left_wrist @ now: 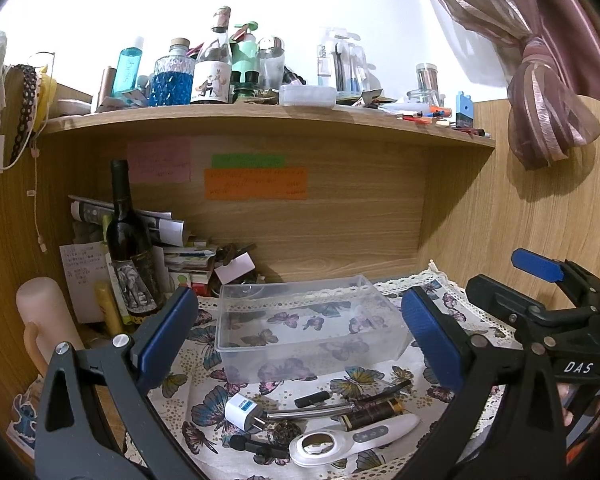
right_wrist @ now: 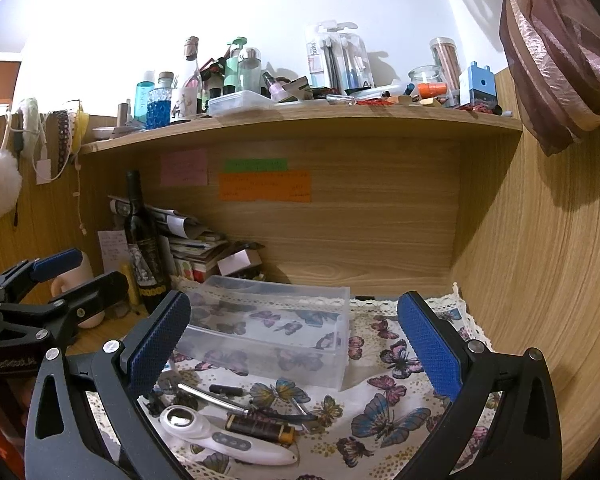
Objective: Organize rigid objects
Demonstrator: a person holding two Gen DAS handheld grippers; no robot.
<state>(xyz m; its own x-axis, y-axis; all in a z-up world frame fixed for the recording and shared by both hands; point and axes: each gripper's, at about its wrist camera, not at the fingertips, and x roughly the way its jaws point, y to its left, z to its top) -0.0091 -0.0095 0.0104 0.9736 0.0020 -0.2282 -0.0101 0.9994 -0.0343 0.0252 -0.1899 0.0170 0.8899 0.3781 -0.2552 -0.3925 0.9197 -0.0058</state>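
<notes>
An empty clear plastic box (left_wrist: 308, 328) stands on a butterfly-print cloth (left_wrist: 204, 416); it also shows in the right wrist view (right_wrist: 268, 328). In front of it lie a white magnifier (left_wrist: 348, 438) (right_wrist: 220, 436), a dark battery (left_wrist: 374, 412) (right_wrist: 260, 426), a white plug adapter (left_wrist: 242, 410), a metal tube (left_wrist: 312, 411) (right_wrist: 208, 396) and a small black stick (left_wrist: 312, 399) (right_wrist: 226, 390). My left gripper (left_wrist: 296, 336) is open and empty above them. My right gripper (right_wrist: 296, 344) is open and empty, to the right of the items.
A dark wine bottle (left_wrist: 130, 248) and stacked papers (left_wrist: 180, 252) stand at the back left. A pale cylinder (left_wrist: 46, 320) stands at the left edge. The shelf (left_wrist: 260, 116) above is crowded with bottles. Wooden walls close the back and right side (right_wrist: 540, 280).
</notes>
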